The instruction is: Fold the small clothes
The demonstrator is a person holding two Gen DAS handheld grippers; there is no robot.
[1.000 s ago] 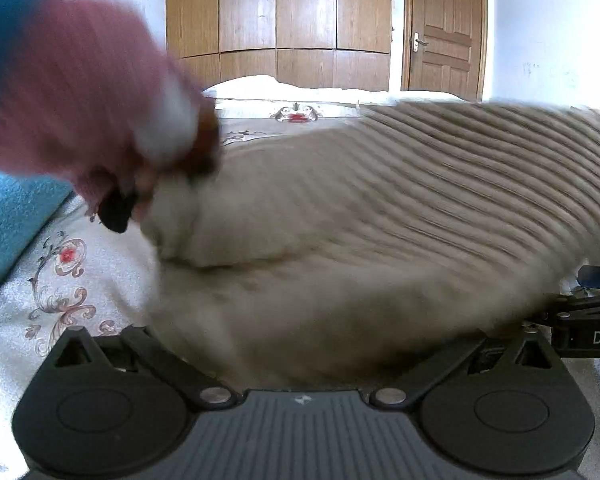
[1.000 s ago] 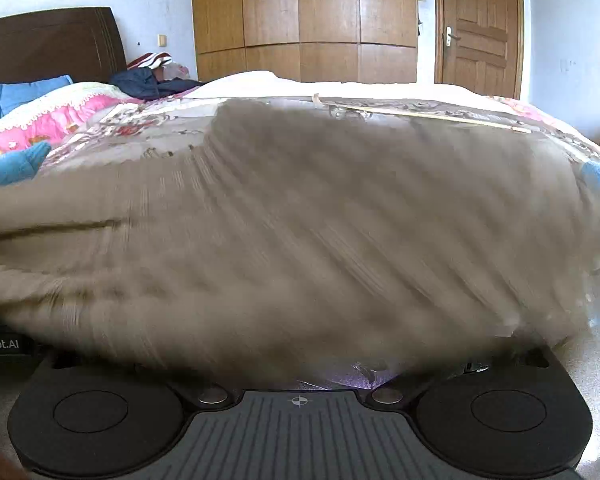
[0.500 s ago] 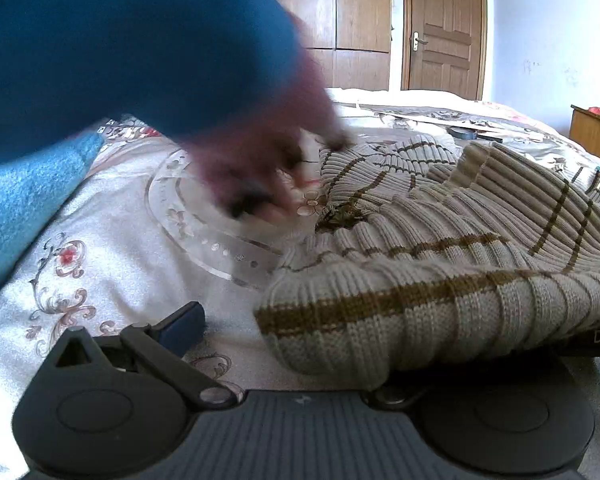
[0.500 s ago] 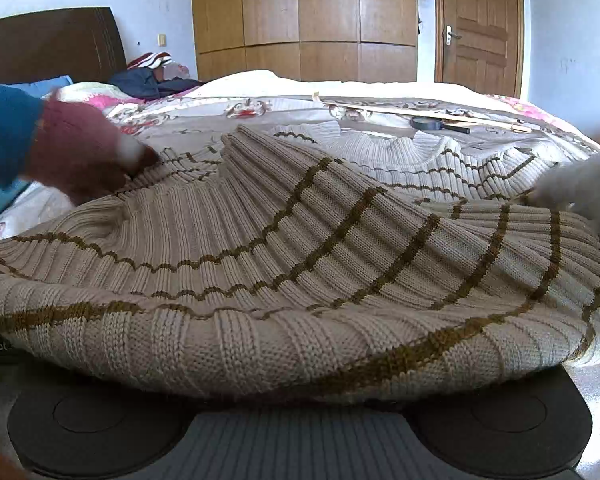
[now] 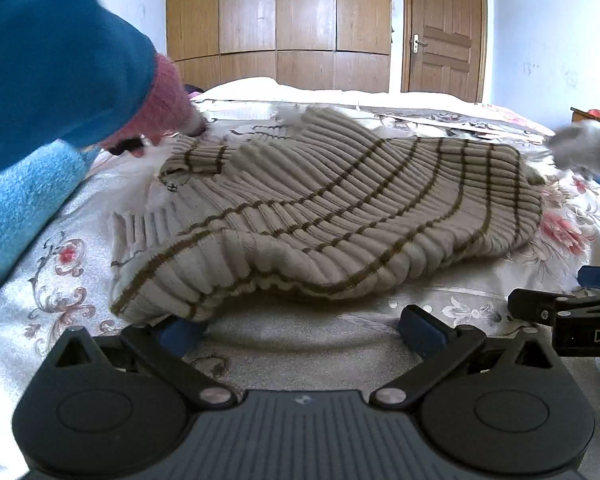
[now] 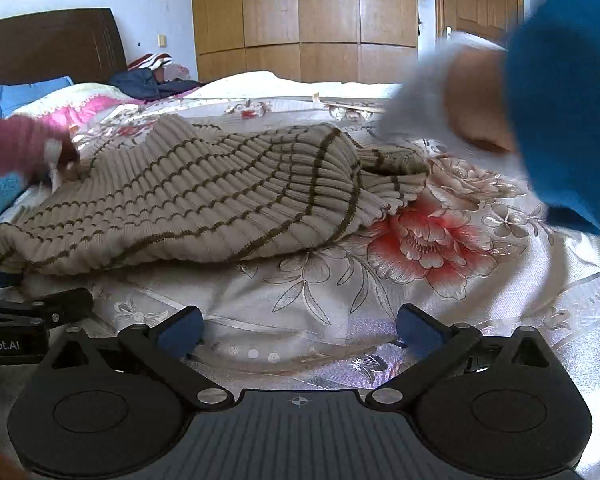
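Observation:
A beige ribbed sweater with brown stripes (image 5: 340,216) lies rumpled on the floral bedspread (image 5: 60,272); it also shows in the right wrist view (image 6: 204,200). My left gripper (image 5: 302,326) is open and empty, resting on the bed just in front of the sweater's near hem; its left fingertip (image 5: 180,330) sits under the hem edge. My right gripper (image 6: 298,330) is open and empty on the bedspread (image 6: 420,240), short of the sweater. A hand in a pink glove (image 5: 160,112) touches the sweater's far left corner. A hand in a white glove (image 6: 440,112) hovers at its right end.
A blue towel (image 5: 16,204) lies at the left edge. Pillows and clothes (image 6: 148,76) lie by the dark headboard (image 6: 52,44). A wooden wardrobe (image 5: 276,20) and door (image 5: 444,28) stand behind the bed. The other gripper's arm (image 5: 564,316) is at right.
The sweater, first swung through the air and draped over both grippers, now lies on the bed beyond them. The gloved hands moved out to its far corners.

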